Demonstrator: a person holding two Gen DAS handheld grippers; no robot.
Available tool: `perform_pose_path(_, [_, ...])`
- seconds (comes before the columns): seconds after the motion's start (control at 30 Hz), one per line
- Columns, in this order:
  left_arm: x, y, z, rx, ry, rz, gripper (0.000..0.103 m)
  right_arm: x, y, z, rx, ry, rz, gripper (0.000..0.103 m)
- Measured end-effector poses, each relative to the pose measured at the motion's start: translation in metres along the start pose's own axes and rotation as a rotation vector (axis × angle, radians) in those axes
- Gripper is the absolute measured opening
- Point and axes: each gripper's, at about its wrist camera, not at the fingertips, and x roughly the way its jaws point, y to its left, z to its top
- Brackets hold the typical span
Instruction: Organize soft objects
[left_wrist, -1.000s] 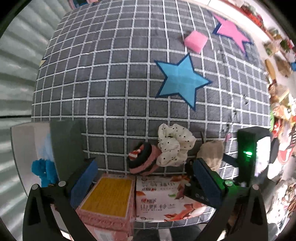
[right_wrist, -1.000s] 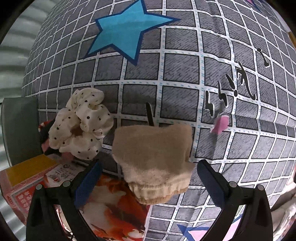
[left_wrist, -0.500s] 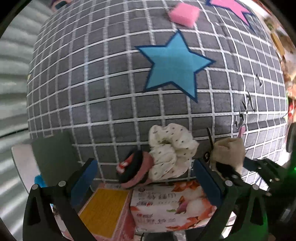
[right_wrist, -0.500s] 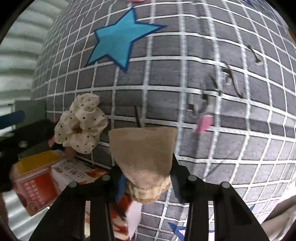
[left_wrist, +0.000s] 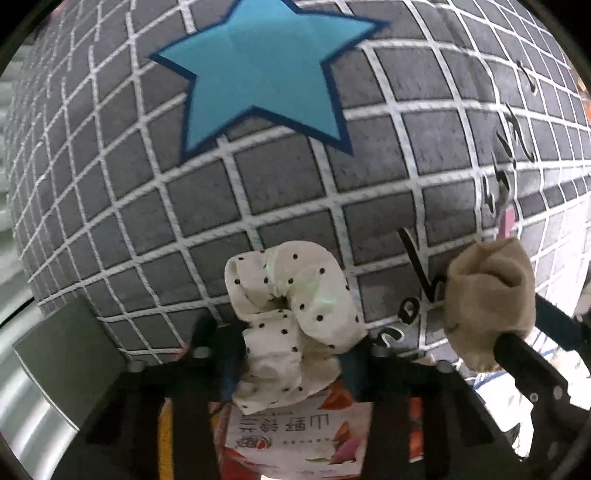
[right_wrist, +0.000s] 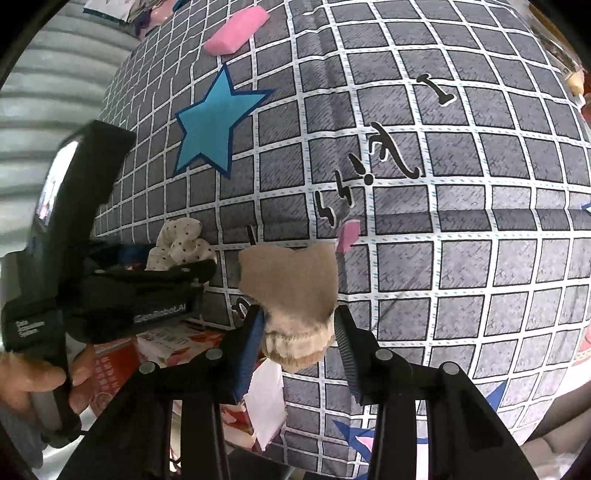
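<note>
The left tool (left_wrist: 291, 354) pinches the white dotted scrunchie (left_wrist: 291, 314) — a beige sock (left_wrist: 487, 295) hangs just beside it.

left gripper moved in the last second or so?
Yes. The left gripper has advanced toward the blue star on the checked blanket and its jaws have shut on the polka-dot scrunchie, which a second ago lay ahead of open jaws.

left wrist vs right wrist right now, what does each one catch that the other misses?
Only the left wrist view shows the left tongs shut on the dotted scrunchie.

Only the right wrist view shows the pink sponge, the person's hand and the right tongs shut on the beige sock.

Both show scrunchie, sock, blue star, checked blanket and printed packet.
</note>
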Motion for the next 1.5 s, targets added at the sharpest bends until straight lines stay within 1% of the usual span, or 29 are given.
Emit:
perform_pose_path(0.03, [0.002,0.0,-0.003,0.0,-0.003,-0.008,0.035,0.002,0.002,0.001,0.002,0.001,0.002,0.043])
perform_pose_path(0.07, [0.002,0.0,-0.005,-0.001,-0.008,-0.014,0.034,0.002,0.001,0.001,0.002,0.004,0.004,0.043])
perform_pose_path(0.13, [0.002,0.0,-0.01,-0.003,-0.024,-0.024,0.03,-0.001,-0.008,0.0,-0.011,0.019,0.011,0.045])
perform_pose_path(0.2, [-0.001,0.001,-0.015,-0.012,-0.041,-0.033,0.029,0.008,0.001,0.005,-0.035,0.018,-0.018,0.047])
perform_pose_path(0.27, [-0.005,0.008,-0.019,-0.029,-0.056,-0.039,0.028,0.019,0.007,0.007,-0.064,0.029,-0.048,0.047])
perform_pose_path(0.33, [-0.011,0.015,-0.022,-0.053,-0.076,-0.05,0.028,0.026,0.01,0.009,-0.077,0.045,-0.046,0.047])
perform_pose_path(0.43, [-0.021,0.025,-0.028,-0.086,-0.111,-0.059,0.028,0.034,0.016,0.009,-0.109,0.055,-0.068,0.047])
perform_pose_path(0.47, [-0.027,0.028,-0.032,-0.098,-0.13,-0.064,0.028,0.034,0.016,0.009,-0.117,0.052,-0.077,0.045])
perform_pose_path(0.5, [-0.033,0.028,-0.033,-0.105,-0.143,-0.066,0.028,0.033,0.017,0.008,-0.121,0.049,-0.074,0.032])
perform_pose_path(0.53, [-0.038,0.033,-0.036,-0.113,-0.159,-0.069,0.028,0.031,0.015,0.008,-0.118,0.05,-0.058,0.025])
perform_pose_path(0.57, [-0.045,0.034,-0.041,-0.121,-0.18,-0.072,0.028,0.029,0.014,0.009,-0.106,0.05,-0.043,0.024])
perform_pose_path(0.63, [-0.054,0.034,-0.049,-0.129,-0.213,-0.071,0.028,0.018,0.009,0.009,-0.078,0.036,-0.015,0.024])
perform_pose_path(0.77, [-0.079,0.032,-0.062,-0.143,-0.277,-0.076,0.028,-0.004,-0.002,0.007,-0.057,0.0,-0.001,0.024])
perform_pose_path(0.87, [-0.091,0.031,-0.075,-0.153,-0.306,-0.099,0.028,-0.017,-0.008,0.004,-0.027,-0.023,0.016,0.024])
perform_pose_path(1.0, [-0.123,0.026,-0.082,-0.144,-0.334,-0.102,0.028,-0.035,-0.011,0.0,-0.01,-0.043,0.024,0.024])
perform_pose_path(1.17, [-0.127,0.021,-0.087,-0.119,-0.357,-0.098,0.028,-0.041,0.002,0.0,-0.01,-0.053,0.028,0.024])
perform_pose_path(1.33, [-0.129,0.01,-0.1,-0.091,-0.376,-0.102,0.028,-0.05,0.012,-0.004,-0.019,-0.064,0.029,0.024])
perform_pose_path(1.5, [-0.13,0.012,-0.113,-0.094,-0.396,-0.119,0.028,-0.053,0.024,-0.009,-0.032,-0.073,0.023,0.024])
